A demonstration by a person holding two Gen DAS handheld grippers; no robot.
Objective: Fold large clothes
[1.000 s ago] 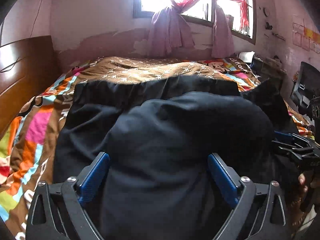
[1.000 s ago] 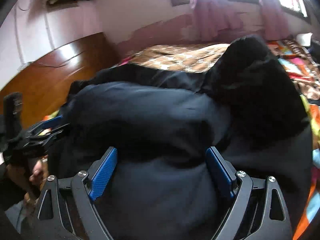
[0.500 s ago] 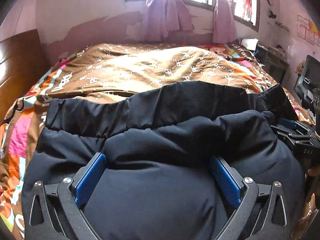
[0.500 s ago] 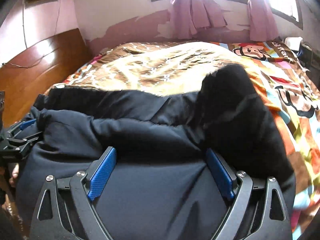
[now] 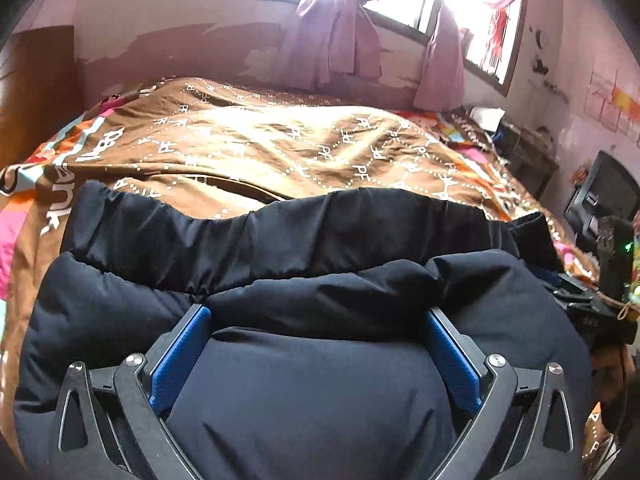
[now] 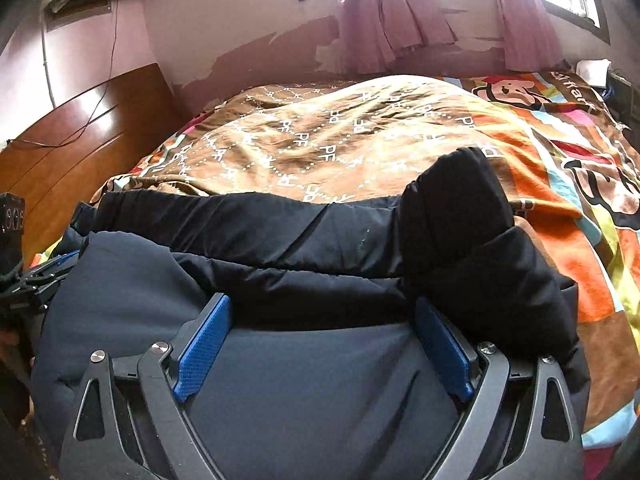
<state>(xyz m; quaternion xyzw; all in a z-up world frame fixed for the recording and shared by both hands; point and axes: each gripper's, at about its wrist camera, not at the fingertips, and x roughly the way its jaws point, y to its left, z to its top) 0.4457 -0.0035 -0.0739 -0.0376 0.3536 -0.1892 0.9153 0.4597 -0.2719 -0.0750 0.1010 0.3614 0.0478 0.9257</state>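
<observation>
A large black padded jacket (image 5: pixel 280 280) lies folded over on the bed's near edge; it also fills the lower half of the right wrist view (image 6: pixel 280 248). One sleeve (image 6: pixel 456 200) sticks up and away on the right. My left gripper (image 5: pixel 316 316) is open, its blue pads (image 5: pixel 180 356) wide apart with the jacket's folded layer bulging between them. My right gripper (image 6: pixel 322 306) is open too, jaws wide over the jacket's top layer. Each gripper shows at the other view's edge: the right one (image 5: pixel 592 304), the left one (image 6: pixel 36 280).
The bed carries a brown patterned cover (image 5: pixel 280 140) over a bright cartoon sheet (image 6: pixel 560 128). A wooden headboard (image 6: pixel 72 140) stands at the left. Windows with pink curtains (image 5: pixel 332 40) are behind the bed. A dark screen (image 5: pixel 600 200) stands at the right.
The raised top layer of the jacket has come down onto the lower part. Both grippers have dropped lower and nearer the bed. The sleeve has sunk to the right.
</observation>
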